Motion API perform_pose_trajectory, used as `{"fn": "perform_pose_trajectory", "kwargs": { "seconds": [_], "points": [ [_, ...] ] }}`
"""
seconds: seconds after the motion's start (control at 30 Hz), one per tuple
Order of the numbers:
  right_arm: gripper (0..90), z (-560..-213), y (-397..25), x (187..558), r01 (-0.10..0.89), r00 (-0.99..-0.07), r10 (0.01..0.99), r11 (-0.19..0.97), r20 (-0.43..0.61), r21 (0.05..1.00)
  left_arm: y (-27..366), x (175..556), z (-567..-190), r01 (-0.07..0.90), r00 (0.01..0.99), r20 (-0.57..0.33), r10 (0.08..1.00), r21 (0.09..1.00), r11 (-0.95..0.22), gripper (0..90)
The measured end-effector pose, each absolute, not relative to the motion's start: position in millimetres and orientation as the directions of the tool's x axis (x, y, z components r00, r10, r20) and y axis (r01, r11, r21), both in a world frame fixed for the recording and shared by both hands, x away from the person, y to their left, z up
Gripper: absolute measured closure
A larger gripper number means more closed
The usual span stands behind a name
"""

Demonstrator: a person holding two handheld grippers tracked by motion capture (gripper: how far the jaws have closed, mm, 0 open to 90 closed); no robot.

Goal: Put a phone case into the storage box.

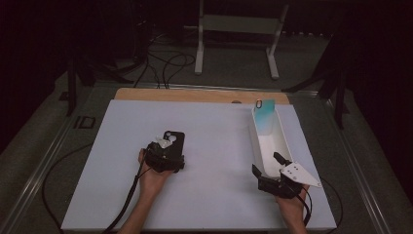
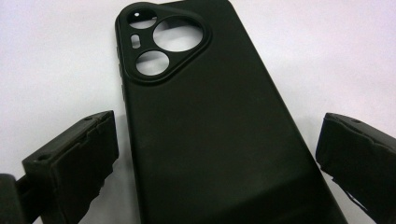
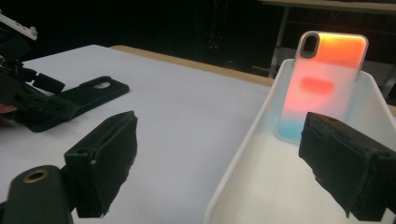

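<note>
Matte black and rubbery, the phone case [image 2: 205, 121] lies flat on the white table [image 1: 214, 156], back up, its rounded camera island cut with two round holes and a small slot. The left gripper [image 2: 215, 158] hovers over its lower end, jaws wide on either side and not touching it. Off to the right, well apart, the right gripper [image 3: 224, 158] is also spread wide, straddling the near wall of a long white plastic tray [image 3: 243, 154]. A glossy orange-to-blue phone case [image 3: 322, 84] leans upright against the tray's far end.
</note>
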State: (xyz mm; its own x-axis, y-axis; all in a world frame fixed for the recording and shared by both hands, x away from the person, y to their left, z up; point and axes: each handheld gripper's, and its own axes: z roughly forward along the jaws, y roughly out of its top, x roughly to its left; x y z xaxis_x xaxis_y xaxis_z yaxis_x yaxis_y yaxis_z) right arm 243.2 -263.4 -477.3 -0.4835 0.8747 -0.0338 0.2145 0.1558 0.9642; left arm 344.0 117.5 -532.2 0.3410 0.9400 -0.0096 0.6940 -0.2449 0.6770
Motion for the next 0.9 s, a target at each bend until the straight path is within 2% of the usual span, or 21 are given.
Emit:
{"fn": "perform_pose_trajectory", "kwargs": {
  "seconds": [0.13,0.3,0.73,0.9],
  "points": [
    [11.2,-477.4,-263.8,243.0,0.215,-0.481,0.876,0.153,-0.031,0.965,117.8,344.5,-532.2,0.709,0.332,-0.015,0.943,0.664,-0.238,1.3],
    [11.3,-477.5,-264.0,243.0,0.214,-0.481,0.876,0.154,-0.033,0.965,120.1,343.9,-529.7,0.716,0.343,-0.009,0.939,0.649,-0.256,7.6],
    [11.4,-477.6,-263.3,243.3,0.213,-0.477,0.878,0.163,-0.043,0.963,118.8,347.6,-526.4,0.744,0.342,-0.013,0.94,0.614,-0.262,8.8],
    [12.6,-477.6,-263.2,243.2,0.214,-0.472,0.88,0.165,-0.046,0.963,122.9,347.0,-524.2,0.744,0.36,-0.02,0.933,0.609,-0.273,12.8]
  ]
}}
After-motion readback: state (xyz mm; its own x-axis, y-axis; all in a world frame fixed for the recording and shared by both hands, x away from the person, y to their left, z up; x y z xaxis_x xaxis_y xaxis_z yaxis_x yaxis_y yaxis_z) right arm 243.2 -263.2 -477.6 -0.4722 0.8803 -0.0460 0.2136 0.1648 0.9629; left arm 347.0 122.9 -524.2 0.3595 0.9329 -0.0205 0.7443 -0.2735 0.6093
